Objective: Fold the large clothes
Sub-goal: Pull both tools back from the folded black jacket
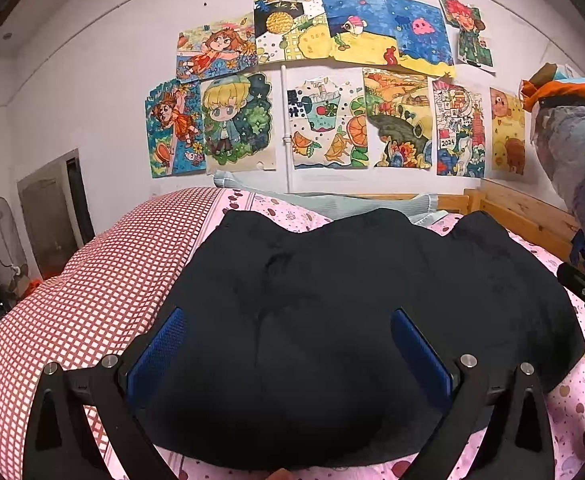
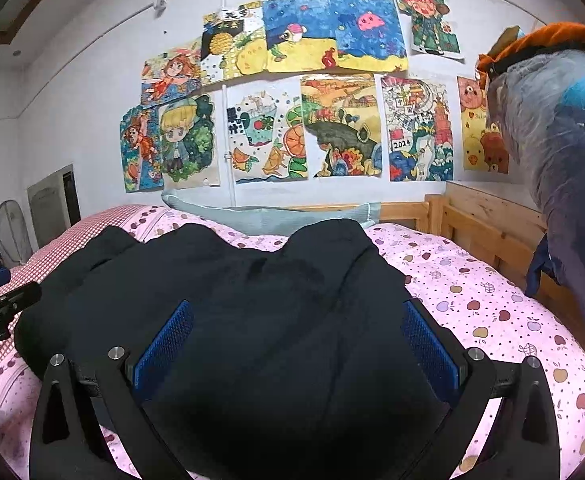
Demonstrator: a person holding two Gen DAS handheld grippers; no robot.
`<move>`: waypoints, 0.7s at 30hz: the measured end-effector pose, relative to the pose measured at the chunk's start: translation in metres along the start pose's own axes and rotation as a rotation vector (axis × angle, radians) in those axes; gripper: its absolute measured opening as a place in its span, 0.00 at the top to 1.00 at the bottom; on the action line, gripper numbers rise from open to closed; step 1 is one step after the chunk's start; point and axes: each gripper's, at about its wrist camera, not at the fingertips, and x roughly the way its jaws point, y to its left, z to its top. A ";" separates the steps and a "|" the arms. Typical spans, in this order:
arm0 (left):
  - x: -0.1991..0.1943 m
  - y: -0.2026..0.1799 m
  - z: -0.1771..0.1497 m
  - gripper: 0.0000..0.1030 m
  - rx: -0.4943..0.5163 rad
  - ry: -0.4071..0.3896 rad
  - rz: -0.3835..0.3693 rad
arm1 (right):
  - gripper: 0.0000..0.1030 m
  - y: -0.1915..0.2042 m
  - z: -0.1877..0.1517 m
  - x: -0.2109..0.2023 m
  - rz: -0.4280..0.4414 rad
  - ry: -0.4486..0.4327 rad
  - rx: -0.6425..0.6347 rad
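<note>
Left gripper (image 1: 288, 316): jaws spread wide, blue pads (image 1: 156, 354) on either side, nothing between them. It hangs over the black garment (image 1: 332, 320), which fills the space between and ahead of the fingers. Contact with the cloth cannot be told.

Right gripper (image 2: 296, 312): jaws likewise wide apart, empty, poised over the same garment (image 2: 252, 320). Blue pads (image 2: 428, 344) frame dark fabric; touching or just above, cannot tell.

Garment: a broad dark mass lying on the pink apple-print sheet (image 2: 472, 292), its far edge humped into two rounded lobes. Creases run down the middle ahead of the left gripper. Its type is not readable.

Left of the left gripper: a red-and-white checked cover (image 1: 92, 288), touching the garment's left edge. Right of the right gripper: bare pink sheet (image 1: 572, 400), then the wooden bed rail (image 2: 484, 224).

Beyond the garment, ahead of both grippers: a pale green pillow (image 2: 268, 216) against the wall, and above it a cluster of children's drawings (image 1: 324, 92) taped up.

Far right: bagged bedding (image 2: 564, 140), orange on top.

Each gripper shows at the edge of the other's view.
</note>
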 end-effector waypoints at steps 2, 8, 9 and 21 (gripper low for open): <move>-0.005 -0.002 -0.001 0.00 0.006 -0.005 0.008 | 0.02 0.004 -0.002 -0.008 -0.002 -0.011 -0.008; -0.021 0.000 -0.003 0.00 -0.002 -0.002 0.027 | 0.02 0.011 -0.008 -0.026 0.024 -0.009 0.001; -0.024 0.000 -0.004 0.00 -0.002 -0.007 0.029 | 0.02 0.013 -0.008 -0.028 0.031 -0.006 -0.001; -0.051 -0.002 -0.015 0.00 0.023 -0.025 0.065 | 0.02 0.025 -0.022 -0.051 0.057 0.009 -0.016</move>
